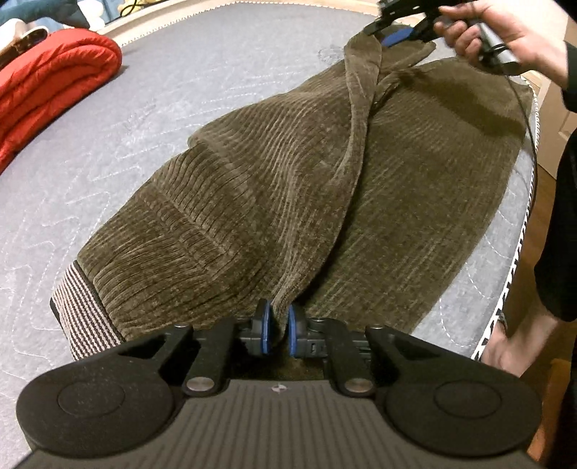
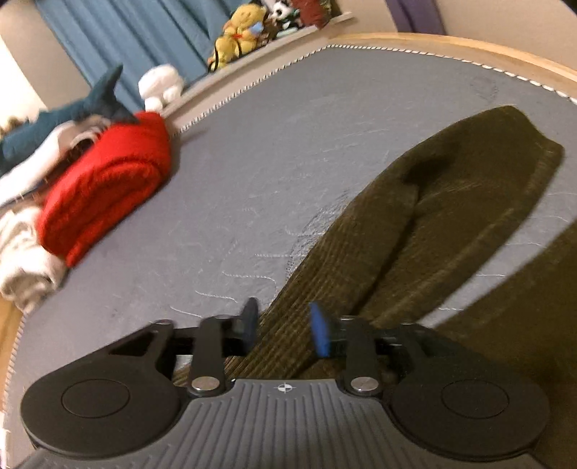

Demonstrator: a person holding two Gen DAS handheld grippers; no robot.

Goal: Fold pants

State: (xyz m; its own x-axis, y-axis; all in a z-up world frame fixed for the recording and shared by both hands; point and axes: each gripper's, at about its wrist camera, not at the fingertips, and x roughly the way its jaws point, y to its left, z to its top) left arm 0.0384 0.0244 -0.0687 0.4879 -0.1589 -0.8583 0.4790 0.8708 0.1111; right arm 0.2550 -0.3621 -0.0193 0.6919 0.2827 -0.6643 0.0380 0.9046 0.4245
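In the left wrist view, the left gripper [image 1: 277, 333] is pinched shut on a ridge of the olive corduroy pants [image 1: 288, 187], which lie spread across a grey quilted mattress [image 1: 151, 119], the striped waistband [image 1: 83, 310] at the near left and a raised crease running to the far right. There a hand [image 1: 505, 32] holds the right gripper [image 1: 396, 34] over the far end of the cloth; whether it has hold of that end cannot be told from this view. A folded red blanket [image 1: 54, 75] sits at the far left. In the right wrist view, blurred, the right gripper [image 2: 285, 330] stands partly open, a band of pants [image 2: 414, 231] lying between the pads without being pressed; the cloth runs toward the far right in a long rounded fold. The risk from here, as a judgement: with only one end firmly held, the thick ribbed fabric could slump or twist, leaving the legs misaligned; a pull from the left alone could drag the whole garment toward the mattress's right edge.
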